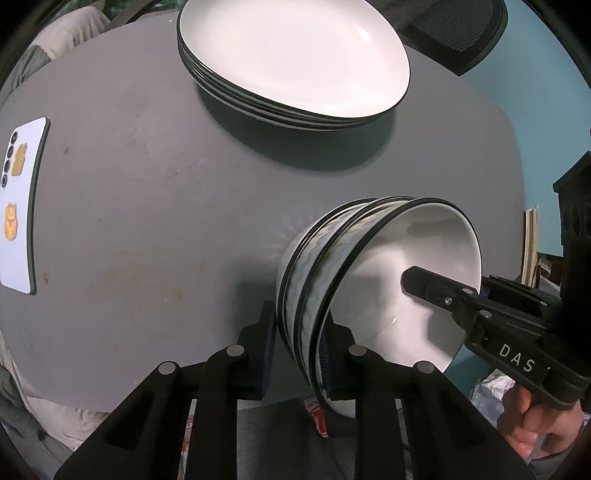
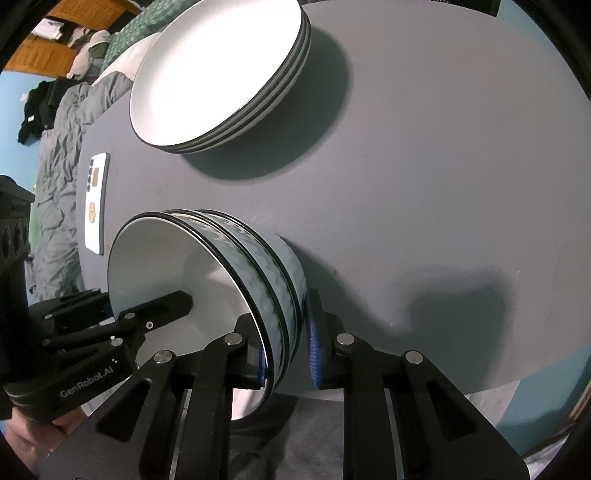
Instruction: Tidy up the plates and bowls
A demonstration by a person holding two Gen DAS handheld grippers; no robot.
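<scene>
A nested stack of white bowls [image 1: 399,280] with black rims and blue wave bands is tilted on its side over the grey table [image 1: 147,221]. My left gripper [image 1: 297,354] straddles the stack's rims, one finger inside the top bowl, one outside. My right gripper [image 2: 286,349] straddles the opposite side of the bowl stack [image 2: 207,273] the same way. Each gripper shows in the other's view, reaching into the bowl. A stack of white plates [image 1: 295,62] with dark rims sits at the table's far side, also in the right wrist view [image 2: 221,74].
A white phone [image 1: 22,206] with orange stickers lies at the table's left edge, also in the right wrist view [image 2: 96,203]. A black mesh chair [image 1: 454,29] stands behind the table. A bed with grey bedding [image 2: 59,147] lies to the left.
</scene>
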